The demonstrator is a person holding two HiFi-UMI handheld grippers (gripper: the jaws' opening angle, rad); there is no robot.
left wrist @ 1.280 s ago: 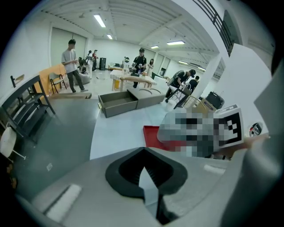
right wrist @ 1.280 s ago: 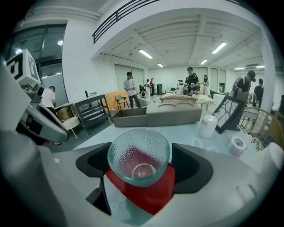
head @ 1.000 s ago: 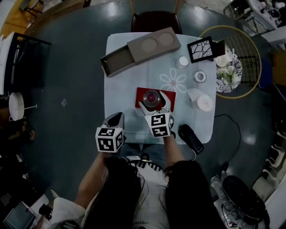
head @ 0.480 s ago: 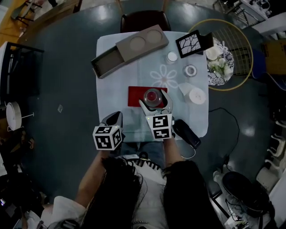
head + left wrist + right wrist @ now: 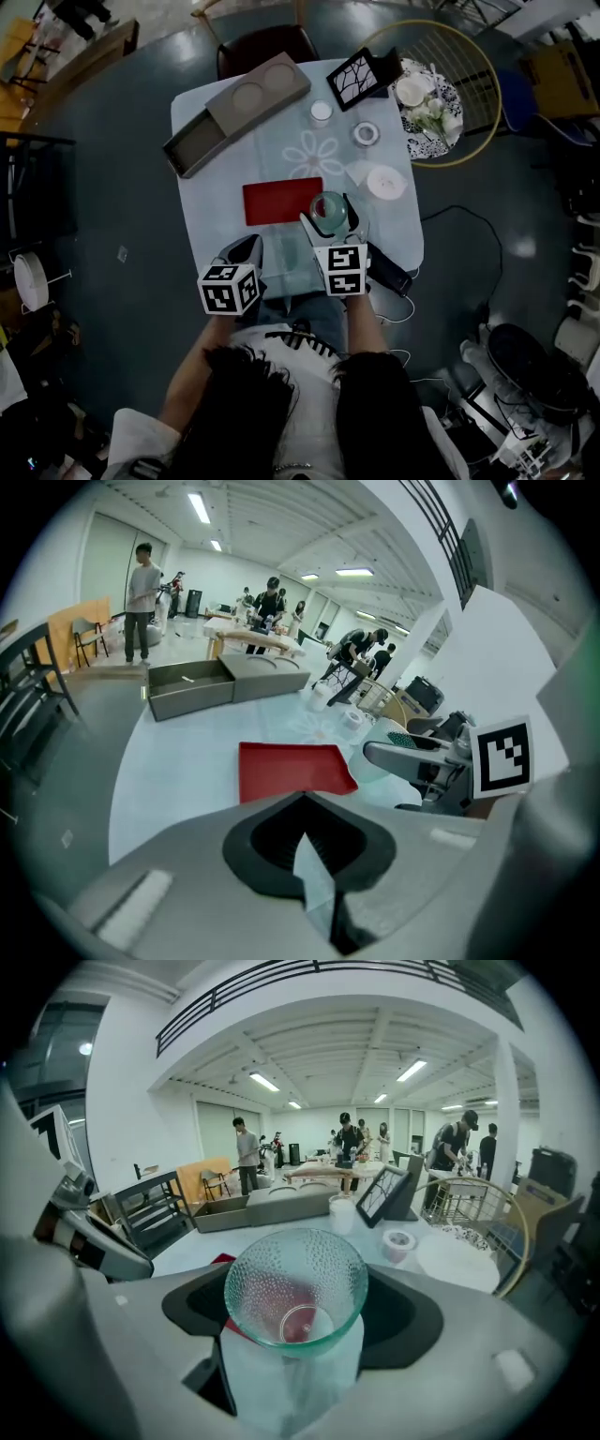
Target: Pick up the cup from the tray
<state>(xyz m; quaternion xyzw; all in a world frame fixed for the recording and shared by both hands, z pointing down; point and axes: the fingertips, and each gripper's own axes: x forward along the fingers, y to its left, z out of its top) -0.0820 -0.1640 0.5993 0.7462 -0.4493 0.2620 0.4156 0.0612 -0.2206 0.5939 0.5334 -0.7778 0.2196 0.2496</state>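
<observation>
Right gripper (image 5: 327, 217): jaws wide, clamped on the glass cup (image 5: 295, 1283). Cup is just past the right edge of the red tray (image 5: 282, 201), over the table (image 5: 211, 141). Left gripper (image 5: 251, 244): jaws together, empty, near the table's front edge.
</observation>
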